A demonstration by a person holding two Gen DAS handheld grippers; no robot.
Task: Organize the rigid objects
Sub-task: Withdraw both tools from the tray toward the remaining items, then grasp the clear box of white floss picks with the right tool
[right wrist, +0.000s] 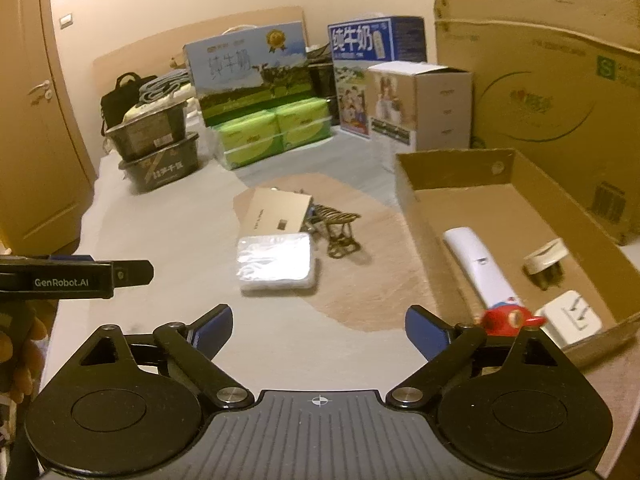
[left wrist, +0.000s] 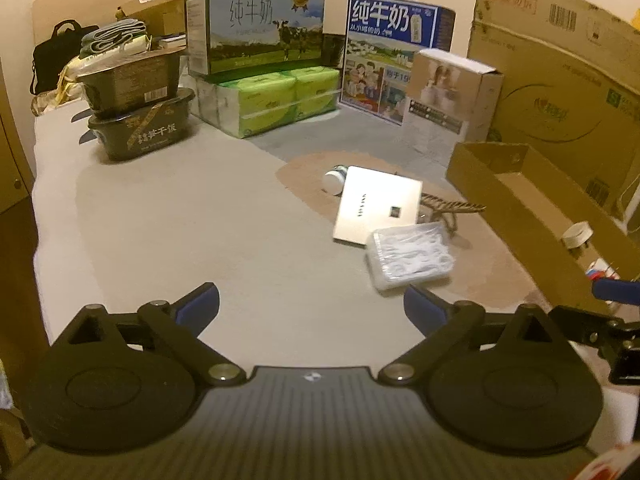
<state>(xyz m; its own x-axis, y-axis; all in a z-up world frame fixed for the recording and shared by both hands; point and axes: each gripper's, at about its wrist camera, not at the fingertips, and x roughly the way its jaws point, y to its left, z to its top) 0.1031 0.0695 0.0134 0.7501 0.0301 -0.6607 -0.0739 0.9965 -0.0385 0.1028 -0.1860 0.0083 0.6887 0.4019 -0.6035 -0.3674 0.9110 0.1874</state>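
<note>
A clear plastic box of floss picks [left wrist: 410,258] [right wrist: 276,263] lies on the bed, touching a flat beige box [left wrist: 380,204] [right wrist: 278,212]. A small white bottle [left wrist: 335,179] lies behind the beige box. A striped hair clip [left wrist: 448,205] [right wrist: 334,226] lies to the right. An open cardboard tray [left wrist: 520,208] [right wrist: 416,196] on the right holds a white remote [right wrist: 478,268], a red toy [right wrist: 506,320], a white plug [right wrist: 568,318] and a round adapter [right wrist: 546,260]. My left gripper [left wrist: 312,306] is open and empty, short of the floss box. My right gripper [right wrist: 319,326] is open and empty.
Two milk cartons [left wrist: 256,24] [left wrist: 396,56], green tissue packs [left wrist: 276,100], stacked black food tubs [left wrist: 136,100], a small beige box [left wrist: 452,96] and a big cardboard box [left wrist: 560,80] line the back. A wooden door [right wrist: 40,120] stands left.
</note>
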